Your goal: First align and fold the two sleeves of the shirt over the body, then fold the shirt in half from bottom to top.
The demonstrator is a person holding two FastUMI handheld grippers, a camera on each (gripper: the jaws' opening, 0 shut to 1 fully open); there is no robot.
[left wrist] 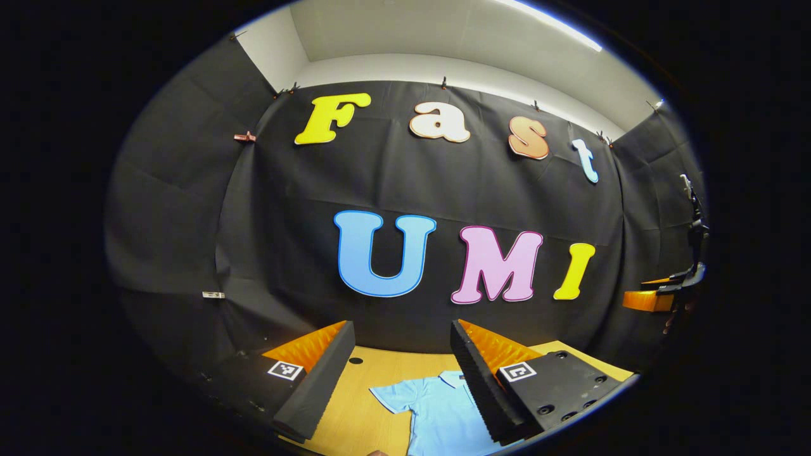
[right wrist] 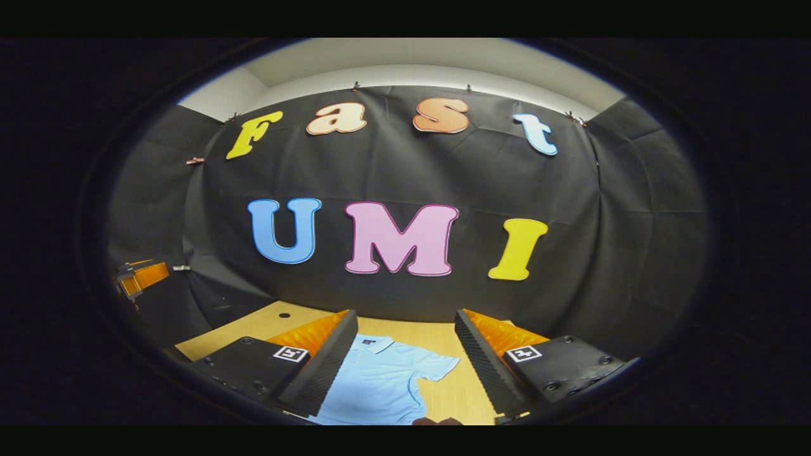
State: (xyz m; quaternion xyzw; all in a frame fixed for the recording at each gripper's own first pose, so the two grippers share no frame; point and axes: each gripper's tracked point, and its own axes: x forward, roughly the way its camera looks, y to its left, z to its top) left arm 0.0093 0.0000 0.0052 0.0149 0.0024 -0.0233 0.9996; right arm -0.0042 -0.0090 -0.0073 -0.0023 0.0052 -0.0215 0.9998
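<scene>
A light blue short-sleeved shirt (left wrist: 437, 411) lies flat on the wooden table (left wrist: 380, 373), collar toward the back wall. In the left gripper view one sleeve (left wrist: 389, 399) spreads out to the left. My left gripper (left wrist: 400, 335) hangs open above the shirt with nothing between its fingers. In the right gripper view the shirt (right wrist: 380, 380) shows its collar and the other sleeve (right wrist: 437, 366) spread to the right. My right gripper (right wrist: 405, 320) is open and empty above it. Both grippers hide part of the shirt's body.
The table (right wrist: 443, 342) runs back to the black cloth wall; a small dark hole (right wrist: 284, 315) sits near its far left. The other gripper shows at the edge of each view: the right gripper (left wrist: 659, 294) and the left gripper (right wrist: 142, 277).
</scene>
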